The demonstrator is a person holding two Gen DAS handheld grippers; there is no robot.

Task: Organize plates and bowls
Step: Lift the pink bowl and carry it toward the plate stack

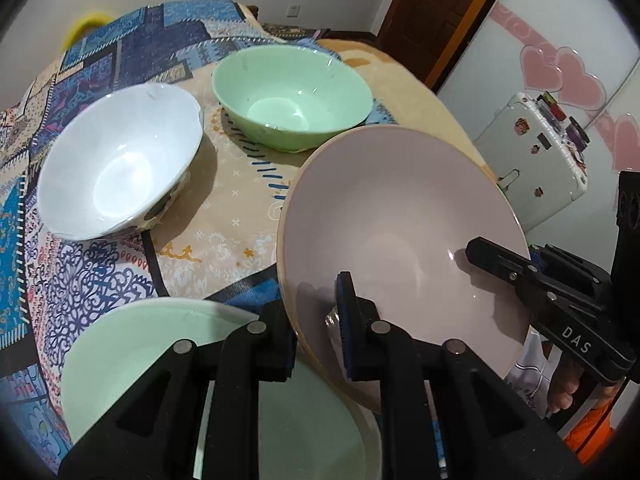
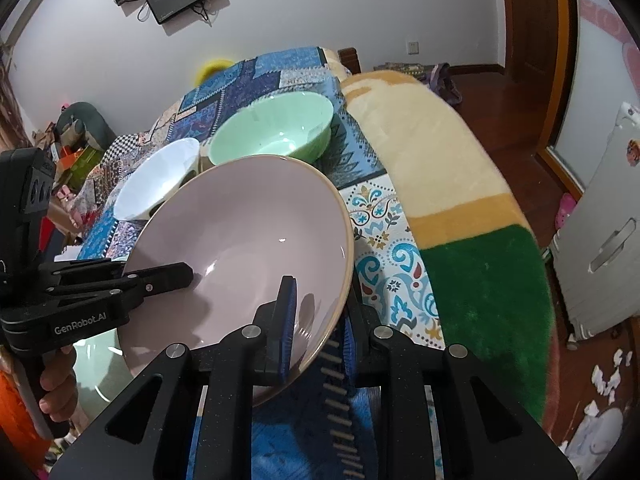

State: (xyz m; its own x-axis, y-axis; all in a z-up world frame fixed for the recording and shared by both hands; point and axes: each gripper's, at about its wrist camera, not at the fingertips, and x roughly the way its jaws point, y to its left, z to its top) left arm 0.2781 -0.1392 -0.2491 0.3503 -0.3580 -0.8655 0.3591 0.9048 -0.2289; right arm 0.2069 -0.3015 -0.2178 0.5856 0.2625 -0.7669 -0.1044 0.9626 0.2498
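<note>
Black jaw arms of the left gripper (image 1: 316, 332) fill the foreground of the left wrist view, angled steeply downward; its blue-padded fingers pinch the near-left rim of the pink bowl (image 1: 400, 240), one pad inside the bowl and the other outside the wall. Opposite, the right gripper (image 2: 316, 332) points down at a similar slant and clamps the bowl's rim on the other side, one pad pressed on the inner face, the other behind the wall. Each gripper shows in the other's view as a black pistol-grip tool reaching over the bowl's edge, with a person's fingers (image 2: 56, 388) wrapped round the handle of the left one and fingers (image 1: 564, 384) round that of the right.

Held between the two grippers, the pink bowl is tilted, its opening facing both cameras. Its lower edge lies over the pale green plate (image 1: 132, 356) at the near edge of the patterned blue cloth (image 1: 80, 280); whether bowl and plate touch cannot be told.

Farther back on the cloth stand a white bowl (image 1: 120, 164) and a green bowl (image 1: 292, 92), both upright, near each other, well apart from the grippers.
</note>
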